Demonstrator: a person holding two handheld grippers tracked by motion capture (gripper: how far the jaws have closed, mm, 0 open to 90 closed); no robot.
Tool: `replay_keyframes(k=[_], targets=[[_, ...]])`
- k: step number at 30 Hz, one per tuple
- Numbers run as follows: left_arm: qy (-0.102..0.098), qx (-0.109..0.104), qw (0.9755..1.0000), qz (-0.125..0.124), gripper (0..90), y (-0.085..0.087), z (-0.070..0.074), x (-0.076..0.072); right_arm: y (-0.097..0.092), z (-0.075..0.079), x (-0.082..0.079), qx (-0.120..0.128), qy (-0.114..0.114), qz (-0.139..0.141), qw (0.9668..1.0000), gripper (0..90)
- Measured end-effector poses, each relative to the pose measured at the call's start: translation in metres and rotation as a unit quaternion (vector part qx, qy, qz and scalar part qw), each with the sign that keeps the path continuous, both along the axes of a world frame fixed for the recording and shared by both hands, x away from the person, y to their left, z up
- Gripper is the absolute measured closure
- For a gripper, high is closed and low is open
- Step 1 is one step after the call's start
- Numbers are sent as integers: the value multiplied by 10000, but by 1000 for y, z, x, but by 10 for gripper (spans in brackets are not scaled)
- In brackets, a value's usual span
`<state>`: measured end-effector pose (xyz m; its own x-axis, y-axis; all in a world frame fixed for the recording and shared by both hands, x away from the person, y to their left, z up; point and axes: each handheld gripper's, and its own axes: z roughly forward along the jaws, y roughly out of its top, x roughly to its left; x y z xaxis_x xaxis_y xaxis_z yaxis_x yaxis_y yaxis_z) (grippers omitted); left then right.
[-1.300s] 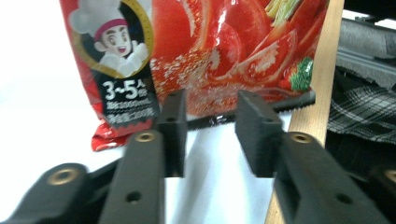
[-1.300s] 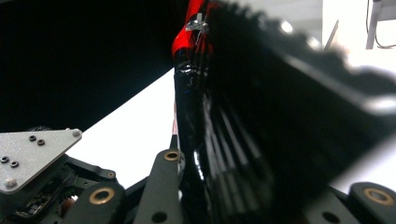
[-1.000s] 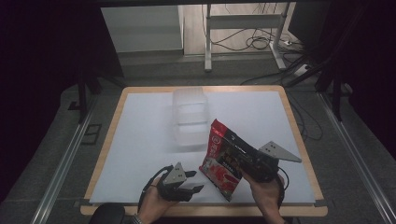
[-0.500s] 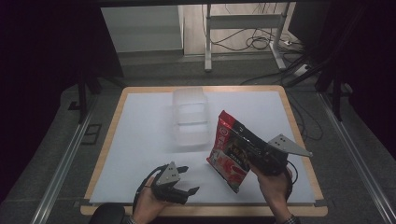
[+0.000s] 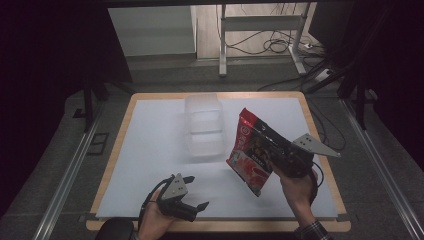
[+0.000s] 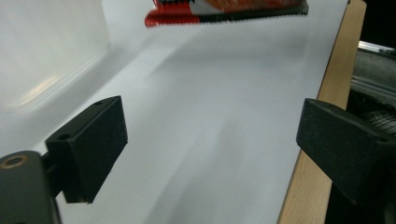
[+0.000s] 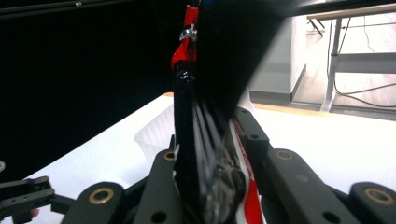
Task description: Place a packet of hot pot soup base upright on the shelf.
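Right gripper (image 5: 272,156): near right of the table, lifted off the surface, its 2 jaws clamped on a snack bag.
Snack bag (image 5: 250,150): red and black, held tilted in the air, just right of the box, its bottom edge clear of the sheet.
Left gripper (image 5: 192,195): near left edge, jaws wide apart, nothing between them.
Box (image 5: 204,125): clear plastic, centre far side.
Table (image 5: 320,150): wooden rim around a white sheet (image 5: 150,145).

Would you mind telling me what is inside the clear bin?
Through its clear walls the bin looks empty, with just the white table beneath. The bag is outside it, held up by the right gripper.
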<state>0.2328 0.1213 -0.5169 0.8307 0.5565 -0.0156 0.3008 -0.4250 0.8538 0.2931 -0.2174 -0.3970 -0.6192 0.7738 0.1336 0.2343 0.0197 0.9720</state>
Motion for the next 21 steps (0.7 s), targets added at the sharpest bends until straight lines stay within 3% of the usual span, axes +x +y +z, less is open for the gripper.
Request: replay_keyframes(k=[6, 21], targets=[[-86, 157, 9998, -10, 47, 0, 0, 0, -5, 7, 12, 0, -168, -67, 9998, 765], [-159, 315, 9994, -35, 22, -2, -2, 0, -8, 17, 36, 42, -521, -171, 9985, 765]])
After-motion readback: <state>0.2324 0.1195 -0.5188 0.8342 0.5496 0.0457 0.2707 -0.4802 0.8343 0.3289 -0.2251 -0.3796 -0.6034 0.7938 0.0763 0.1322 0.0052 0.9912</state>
